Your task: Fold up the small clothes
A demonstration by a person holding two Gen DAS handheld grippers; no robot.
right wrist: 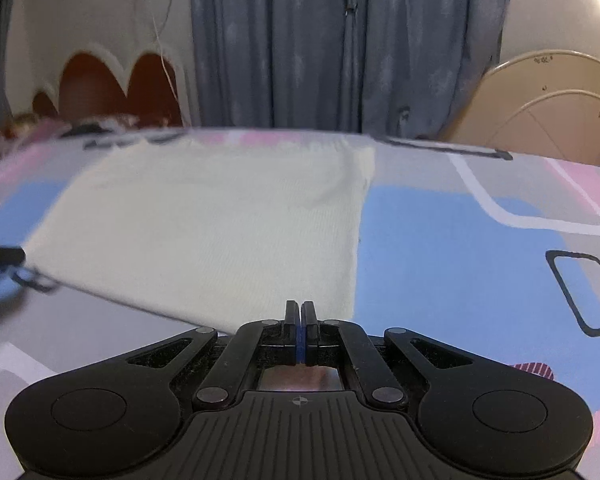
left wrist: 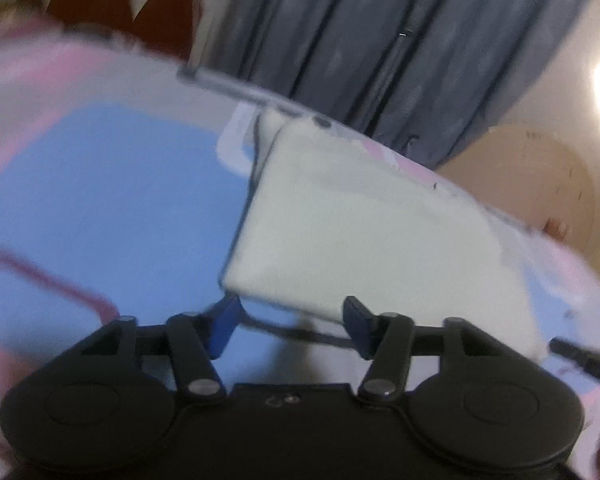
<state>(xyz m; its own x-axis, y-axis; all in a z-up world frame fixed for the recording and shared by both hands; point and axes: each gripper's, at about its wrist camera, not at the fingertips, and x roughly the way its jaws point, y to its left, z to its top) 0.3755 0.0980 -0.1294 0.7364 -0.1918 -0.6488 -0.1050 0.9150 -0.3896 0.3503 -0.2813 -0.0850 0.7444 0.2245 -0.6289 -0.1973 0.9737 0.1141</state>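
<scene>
Pale cream knit garment [right wrist: 204, 224] lying part-folded on patterned bedsheet [right wrist: 460, 248], further folding pending; left claw [left wrist: 296, 322] hovering open at its near edge, right claw [right wrist: 299, 320] resting closed, empty.

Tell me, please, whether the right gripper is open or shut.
Shut: the right gripper has its fingers pressed together, with nothing visible between them.

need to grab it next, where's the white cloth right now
The white cloth lies flat on the patterned bedsheet, ahead and left of the shut right gripper; the open left gripper sits at its near edge.
</scene>
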